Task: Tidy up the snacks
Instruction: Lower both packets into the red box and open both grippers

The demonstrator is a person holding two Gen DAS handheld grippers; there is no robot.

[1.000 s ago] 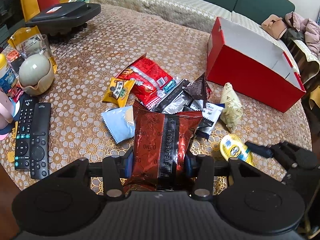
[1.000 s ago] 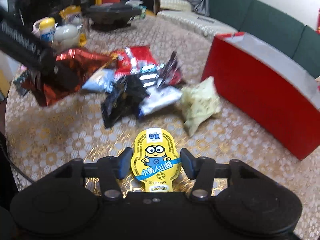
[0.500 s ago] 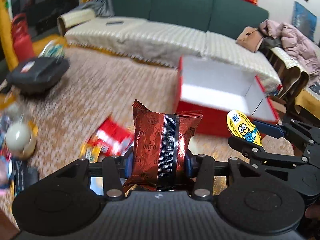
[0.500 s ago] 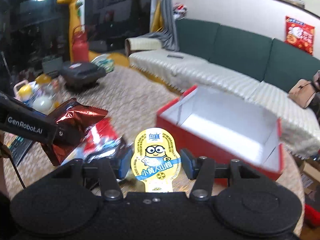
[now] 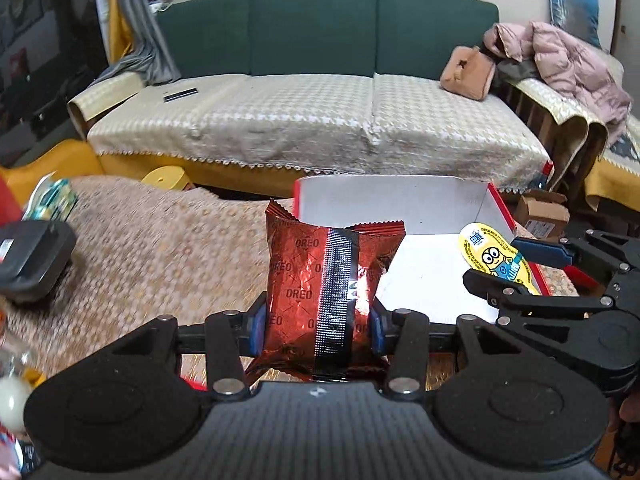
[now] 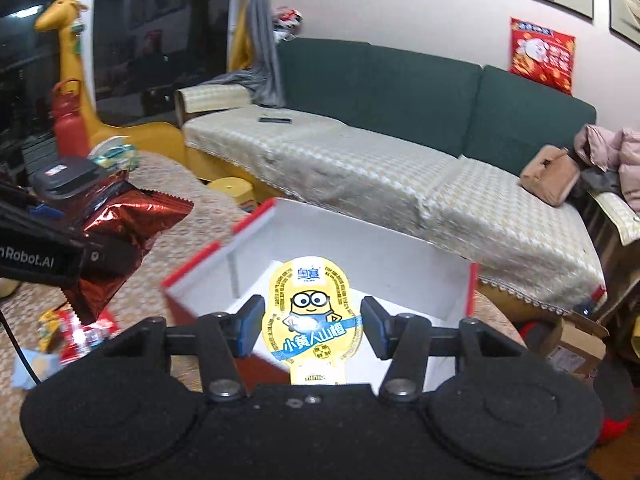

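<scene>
**Two snacks held over the red box**

Left gripper clamped on a red foil cookie packet, pads pressed into its lower sides. Packet upright, long axis running away from the gripper, crimped top edge pointing toward the box. Right gripper carrying a yellow cartoon-lidded snack cup between its jaws; pads appear just at the lid's edges, contact not quite clear on the right side, though the cup hangs there off the worktop, so judged gripped. Lid face-on to the camera, pull tab pointing back toward the gripper body.

Outward from both: the open red box, white inside, apparently empty as far as visible. From the left wrist, box ahead and slightly right of the packet, packet's top overlapping the box's near left corner. From the right wrist, box directly ahead and below, cup already framed by its opening. Right gripper judged nearer to a clean drop; left needs a small shift rightward and forward first.

Further out: patterned worktop, remaining snack pile low at left, black appliance beyond, green sofa behind.
</scene>
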